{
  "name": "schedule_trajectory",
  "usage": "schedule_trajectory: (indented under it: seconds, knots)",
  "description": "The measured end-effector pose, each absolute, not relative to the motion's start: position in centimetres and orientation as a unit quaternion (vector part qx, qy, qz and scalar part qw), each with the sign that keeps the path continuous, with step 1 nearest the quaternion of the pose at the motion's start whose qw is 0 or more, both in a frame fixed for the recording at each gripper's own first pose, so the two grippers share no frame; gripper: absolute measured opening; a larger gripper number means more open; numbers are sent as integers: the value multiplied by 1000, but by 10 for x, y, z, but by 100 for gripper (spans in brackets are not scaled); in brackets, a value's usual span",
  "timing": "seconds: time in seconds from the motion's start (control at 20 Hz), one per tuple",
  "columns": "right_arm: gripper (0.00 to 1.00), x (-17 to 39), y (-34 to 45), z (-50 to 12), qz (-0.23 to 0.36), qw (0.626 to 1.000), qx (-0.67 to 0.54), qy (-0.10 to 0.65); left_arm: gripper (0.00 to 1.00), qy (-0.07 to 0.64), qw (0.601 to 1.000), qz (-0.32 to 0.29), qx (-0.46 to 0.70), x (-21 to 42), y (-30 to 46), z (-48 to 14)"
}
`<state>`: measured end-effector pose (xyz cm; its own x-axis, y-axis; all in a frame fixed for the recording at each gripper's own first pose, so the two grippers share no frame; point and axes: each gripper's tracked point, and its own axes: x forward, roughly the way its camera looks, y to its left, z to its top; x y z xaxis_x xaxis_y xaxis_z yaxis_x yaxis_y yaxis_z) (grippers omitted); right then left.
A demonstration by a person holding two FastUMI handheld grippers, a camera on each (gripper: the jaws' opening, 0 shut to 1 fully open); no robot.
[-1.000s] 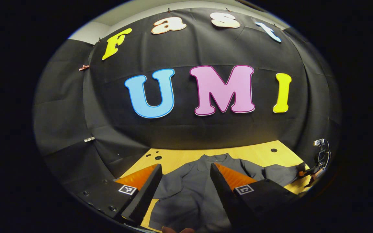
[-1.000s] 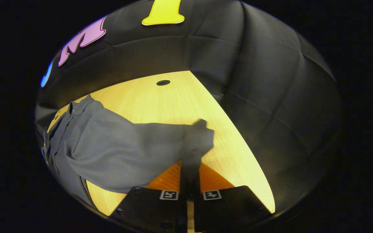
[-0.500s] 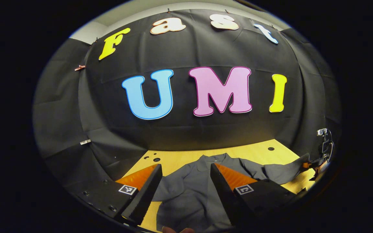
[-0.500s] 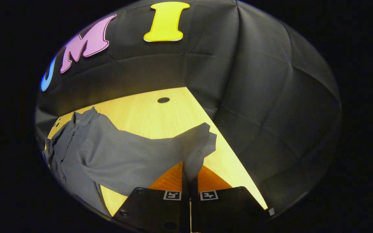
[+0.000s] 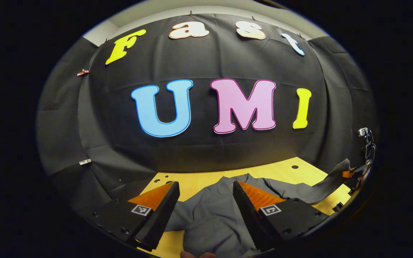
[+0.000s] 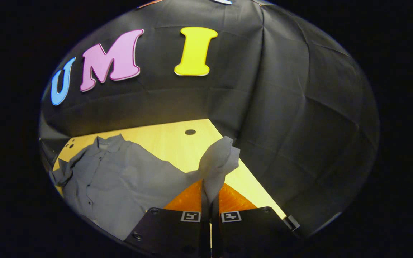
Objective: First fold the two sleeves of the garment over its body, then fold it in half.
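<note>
The right gripper (image 6: 210, 200) is pinching the end of the gray shirt's sleeve (image 6: 218, 161) between its closed jaws and holding it up above the yellow table (image 6: 170, 141). The left gripper (image 5: 203, 195) is hanging with its jaws wide apart, and the shirt (image 5: 206, 215) is lying flat between and below them.

The grey garment (image 6: 120, 175) is soft matt woven cloth, creased and limp, lying on a smooth light wood-grain table (image 6: 163, 138) with a faint sheen, before a matt cloth wall (image 5: 206, 57).
</note>
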<state>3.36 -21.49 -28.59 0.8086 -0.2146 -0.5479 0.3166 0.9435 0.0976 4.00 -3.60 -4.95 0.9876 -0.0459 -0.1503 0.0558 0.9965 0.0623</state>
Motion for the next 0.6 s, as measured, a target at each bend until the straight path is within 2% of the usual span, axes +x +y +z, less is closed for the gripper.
schedule_trajectory:
  seconds: [0.3, 0.6]
  knots:
    - [6, 53, -128, -213, -106, 964, 108, 220, 94, 71, 997, -33, 14, 43, 6, -56]
    - [6, 100, -20, -174, -36, 975, 111, 189, 95, 72, 997, -21, 8, 44, 60, -63]
